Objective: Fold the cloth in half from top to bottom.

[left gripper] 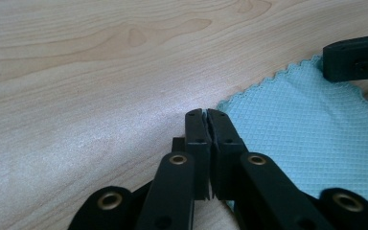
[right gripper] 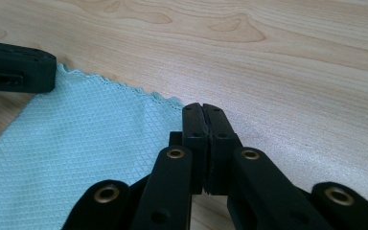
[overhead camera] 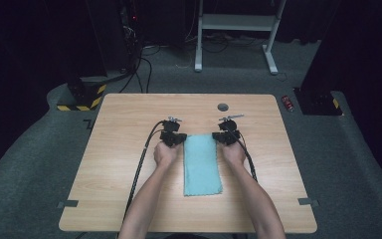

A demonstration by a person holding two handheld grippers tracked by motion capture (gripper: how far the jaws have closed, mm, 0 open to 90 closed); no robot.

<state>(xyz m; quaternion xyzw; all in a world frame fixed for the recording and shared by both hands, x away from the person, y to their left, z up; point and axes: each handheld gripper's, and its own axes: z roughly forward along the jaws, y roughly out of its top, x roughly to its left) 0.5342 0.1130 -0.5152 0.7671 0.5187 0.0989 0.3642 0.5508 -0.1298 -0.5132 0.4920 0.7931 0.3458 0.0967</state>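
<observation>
I'm pinching the cloth's [overhead camera: 202, 164] far corners, left gripper [left gripper: 206, 114] and right gripper [right gripper: 203, 107] both clamped; I'm lifting them evenly toward six o'clock.

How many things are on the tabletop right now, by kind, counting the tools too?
Cloths: 1, the light blue cloth, lying flat on the table.
Tools: 2, the left tool and the right tool, each shut at a far corner of the cloth.
Round grey discs: 1, the grey disc near the far edge.
Total: 4
</observation>
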